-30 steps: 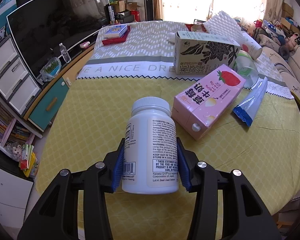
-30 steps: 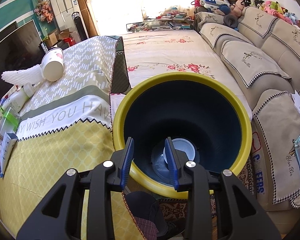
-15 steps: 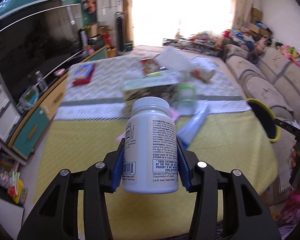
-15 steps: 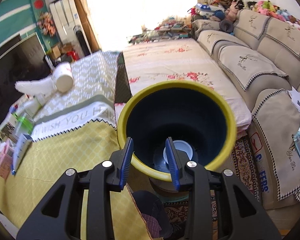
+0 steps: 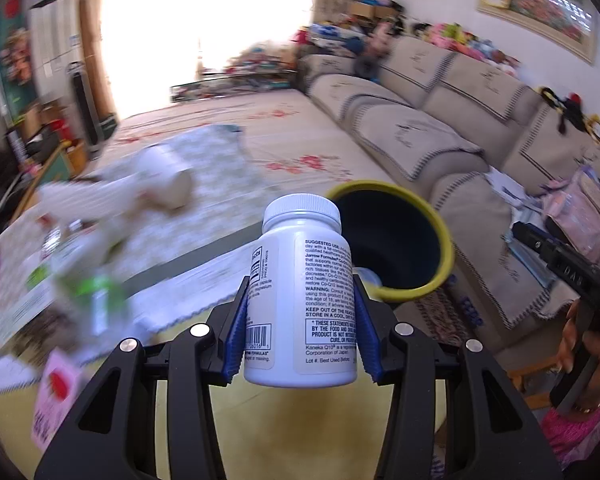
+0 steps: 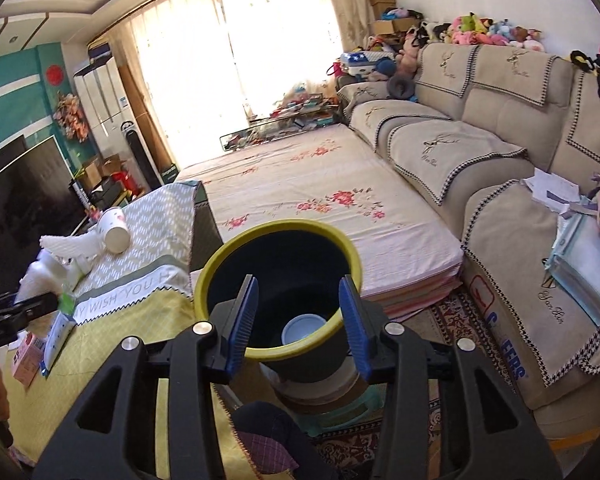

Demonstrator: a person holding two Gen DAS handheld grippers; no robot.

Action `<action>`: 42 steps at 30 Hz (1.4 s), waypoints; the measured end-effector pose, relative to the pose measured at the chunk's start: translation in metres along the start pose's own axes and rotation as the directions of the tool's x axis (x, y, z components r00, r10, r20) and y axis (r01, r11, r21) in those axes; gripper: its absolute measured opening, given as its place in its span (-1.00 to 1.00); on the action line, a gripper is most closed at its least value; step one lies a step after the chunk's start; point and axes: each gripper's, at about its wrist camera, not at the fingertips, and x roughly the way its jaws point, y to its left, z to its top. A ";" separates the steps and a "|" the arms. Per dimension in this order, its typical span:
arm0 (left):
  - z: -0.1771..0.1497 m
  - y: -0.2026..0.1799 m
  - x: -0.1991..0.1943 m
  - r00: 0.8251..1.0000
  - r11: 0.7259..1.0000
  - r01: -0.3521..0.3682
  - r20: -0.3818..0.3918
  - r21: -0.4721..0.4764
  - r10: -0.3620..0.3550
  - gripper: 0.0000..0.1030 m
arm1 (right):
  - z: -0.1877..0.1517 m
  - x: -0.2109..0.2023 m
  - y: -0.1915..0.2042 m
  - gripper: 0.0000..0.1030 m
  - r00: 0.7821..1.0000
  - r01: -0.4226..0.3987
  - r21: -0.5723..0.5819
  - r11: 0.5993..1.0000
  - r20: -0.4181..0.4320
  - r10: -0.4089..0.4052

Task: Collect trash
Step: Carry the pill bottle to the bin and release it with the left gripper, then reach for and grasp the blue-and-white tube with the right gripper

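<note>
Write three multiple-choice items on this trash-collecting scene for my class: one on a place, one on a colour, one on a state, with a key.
1. Where is the bin?
A. On the sofa
B. On the floor beside the table
C. On the table

2. What colour is the bin's rim?
A. Yellow
B. Red
C. White

3. What is the left hand-held gripper doing?
A. Hanging open and empty
B. Gripping a pink carton
C. Gripping a white bottle

Key: 1 B, it stands low by the corner of the yellow-clothed table; 2 A, the ring around the dark inside is yellow; 3 C, both blue pads press the white bottle.
</note>
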 end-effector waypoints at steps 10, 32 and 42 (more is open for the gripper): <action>0.059 -0.092 0.114 0.992 0.986 0.073 -0.115 0.148 -0.056 -0.09 | -0.002 0.001 -0.043 -0.19 1.000 0.020 0.072 0.997 -0.012 -0.019; 0.024 -0.024 -0.018 0.987 1.000 0.007 0.162 -0.010 -0.005 0.86 | -0.009 0.018 -0.013 -0.04 0.997 -0.043 0.017 0.999 -0.059 0.044; -0.064 0.074 -0.141 0.923 0.951 -0.260 0.247 -0.166 0.296 0.90 | -0.029 0.034 0.080 0.02 0.967 -0.221 -0.118 0.968 -0.157 0.201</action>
